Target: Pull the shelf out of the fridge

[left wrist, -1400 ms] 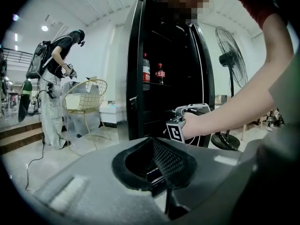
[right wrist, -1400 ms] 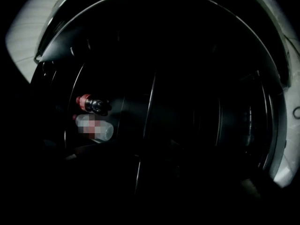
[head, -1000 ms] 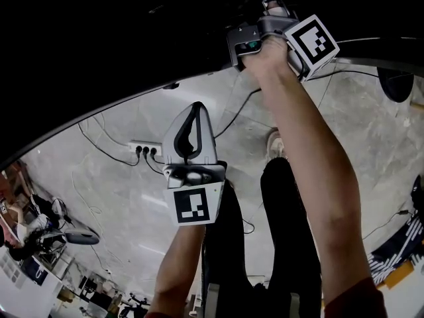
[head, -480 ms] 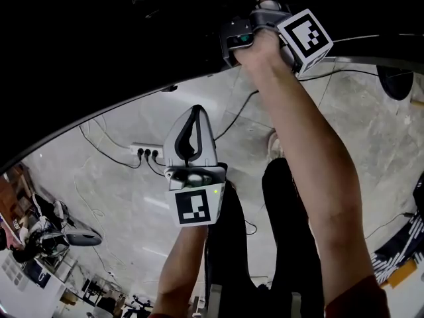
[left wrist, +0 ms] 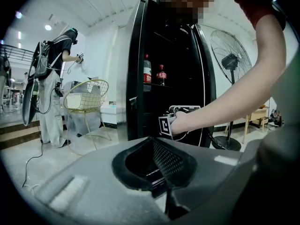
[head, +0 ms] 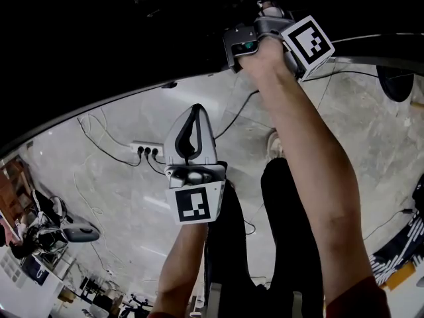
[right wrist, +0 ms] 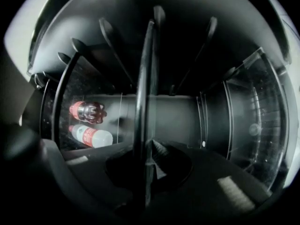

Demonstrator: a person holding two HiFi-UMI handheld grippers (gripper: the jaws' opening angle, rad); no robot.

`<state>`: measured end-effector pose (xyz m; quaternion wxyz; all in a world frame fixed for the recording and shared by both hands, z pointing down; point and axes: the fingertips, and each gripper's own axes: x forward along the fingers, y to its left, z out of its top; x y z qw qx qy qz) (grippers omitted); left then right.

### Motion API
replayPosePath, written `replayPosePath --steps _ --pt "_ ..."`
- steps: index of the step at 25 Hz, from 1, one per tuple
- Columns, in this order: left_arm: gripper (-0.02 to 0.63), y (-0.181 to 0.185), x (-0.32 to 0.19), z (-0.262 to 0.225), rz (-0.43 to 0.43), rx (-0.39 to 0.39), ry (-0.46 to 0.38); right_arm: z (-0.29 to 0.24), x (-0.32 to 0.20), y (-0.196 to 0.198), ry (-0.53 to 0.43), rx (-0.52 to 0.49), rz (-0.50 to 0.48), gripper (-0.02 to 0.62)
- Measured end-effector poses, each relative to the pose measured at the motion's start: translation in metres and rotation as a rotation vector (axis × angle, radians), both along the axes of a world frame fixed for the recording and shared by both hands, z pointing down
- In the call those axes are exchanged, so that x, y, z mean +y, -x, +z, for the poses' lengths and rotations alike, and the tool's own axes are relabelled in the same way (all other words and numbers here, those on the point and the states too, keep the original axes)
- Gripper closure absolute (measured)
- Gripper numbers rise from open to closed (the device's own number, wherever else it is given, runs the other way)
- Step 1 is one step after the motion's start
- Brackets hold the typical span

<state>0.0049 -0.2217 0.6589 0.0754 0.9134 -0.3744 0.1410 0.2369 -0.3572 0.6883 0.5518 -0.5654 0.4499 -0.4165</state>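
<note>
The fridge point(left wrist: 136, 78) is a tall black cabinet, upright, its front open on a dark interior. The shelf point(right wrist: 143, 102) is seen edge-on as a thin dark bar, seated inside the fridge's interior.

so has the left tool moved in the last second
no, the left tool is at the same spot, just right of the white power strip

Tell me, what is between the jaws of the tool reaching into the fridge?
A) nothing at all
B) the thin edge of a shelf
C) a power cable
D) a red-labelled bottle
B: in the right gripper view, the right gripper has its jaws closing on the thin dark edge of the shelf, which runs between them. The bottles sit apart, off to one side.
</note>
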Motion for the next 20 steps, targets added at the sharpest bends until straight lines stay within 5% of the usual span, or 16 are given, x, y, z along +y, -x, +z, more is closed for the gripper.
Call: replayPosePath --steps 13,20 --pt "0.607 0.003 0.006 -0.011 -0.120 0.005 -0.008 0.001 0.054 0.013 0.033 -0.043 -0.016 0.588" --pt "0.607 0.014 0.024 -0.016 -0.252 0.010 -0.033 0.005 0.097 0.020 0.051 -0.046 -0.051 0.588"
